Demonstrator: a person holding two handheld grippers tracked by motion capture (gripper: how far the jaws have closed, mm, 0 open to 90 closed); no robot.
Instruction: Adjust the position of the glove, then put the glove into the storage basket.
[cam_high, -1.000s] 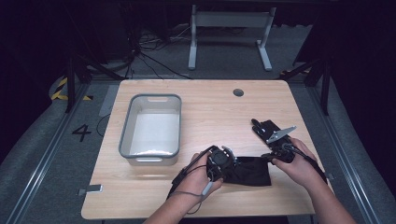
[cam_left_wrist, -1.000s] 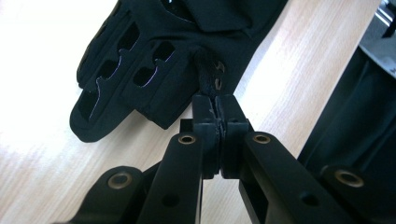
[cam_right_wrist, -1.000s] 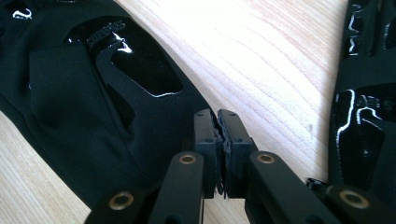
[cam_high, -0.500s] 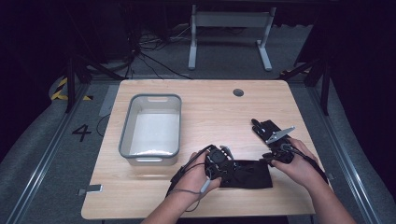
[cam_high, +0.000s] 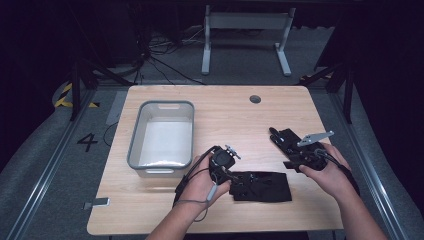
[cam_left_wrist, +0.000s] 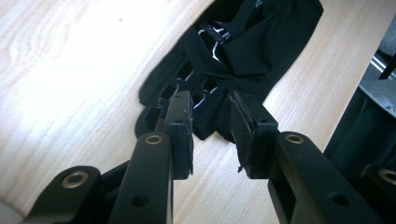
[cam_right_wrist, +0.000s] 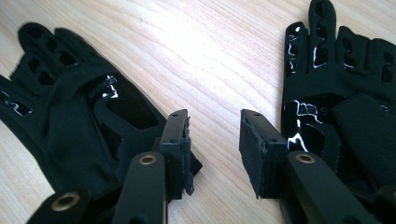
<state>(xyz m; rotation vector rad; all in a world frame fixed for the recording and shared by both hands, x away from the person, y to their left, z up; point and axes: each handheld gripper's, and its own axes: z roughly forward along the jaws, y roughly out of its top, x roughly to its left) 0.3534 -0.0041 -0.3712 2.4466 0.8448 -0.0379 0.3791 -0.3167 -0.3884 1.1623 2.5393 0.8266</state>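
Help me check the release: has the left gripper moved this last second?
Yes: left gripper drew slightly toward the bin, off the front glove; its tongs have just been opening, gripping nothing.

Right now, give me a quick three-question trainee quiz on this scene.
1. True or false: the grey bin holds a glove.
2. How many black gloves lie on the table? A one, B two, C three.
3. What lies between the jaws of the right gripper?
Key: 1 false, the bin is empty. 2 B: the near glove by the left gripper, the far glove by the right. 3 bare wood; both grippers' jaws have just been opening and grip nothing.
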